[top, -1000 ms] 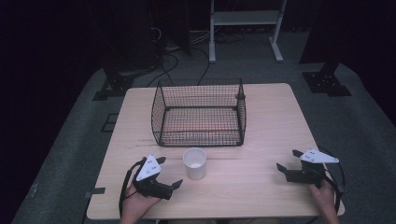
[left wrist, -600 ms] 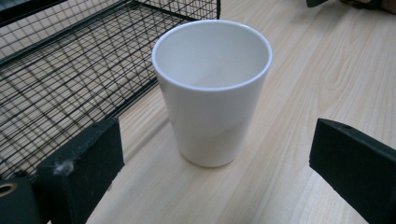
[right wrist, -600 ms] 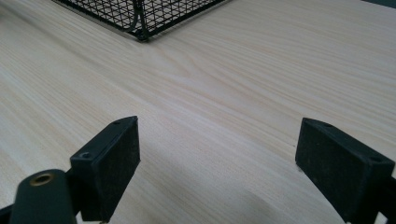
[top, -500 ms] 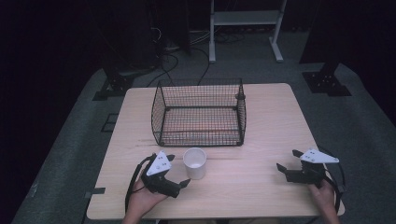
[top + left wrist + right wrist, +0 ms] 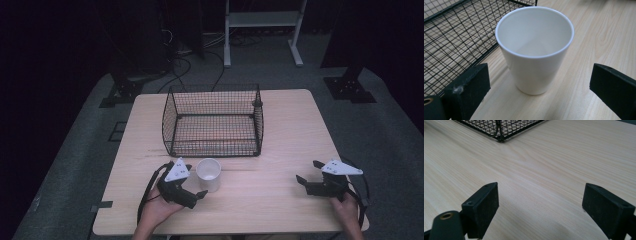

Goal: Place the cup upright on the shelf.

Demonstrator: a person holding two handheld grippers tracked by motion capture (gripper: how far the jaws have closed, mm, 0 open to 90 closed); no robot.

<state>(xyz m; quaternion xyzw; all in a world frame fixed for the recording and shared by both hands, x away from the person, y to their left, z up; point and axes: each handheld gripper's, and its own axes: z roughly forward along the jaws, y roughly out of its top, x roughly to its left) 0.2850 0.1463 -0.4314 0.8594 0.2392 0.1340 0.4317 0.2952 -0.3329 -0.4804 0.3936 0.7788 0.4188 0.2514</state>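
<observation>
So the black wire basket (image 5: 213, 121) sits toward the far middle of the wooden surface (image 5: 290, 125), open at the top, and through the mesh I can only make out bare wood on its floor. Just in front of its near wall stands a white cup (image 5: 208, 174), upright, with nothing inside as far as the left tool view shows; it's near the basket but not touching it. The left tool (image 5: 192, 189) is held low over the surface in the person's left hand (image 5: 157, 207), angled in from the near left, its jaws spread wide with the cup standing between and just ahead of them, no contact that I can see. The right tool (image 5: 309, 172) sits well apart at the near right edge, gripped by the right hand (image 5: 348, 206), jaws also spread, gripping nothing, pointing over bare wood toward the basket corner. The cup is plain glossy white, tapered, wider at the rim than the base, no handle.
</observation>
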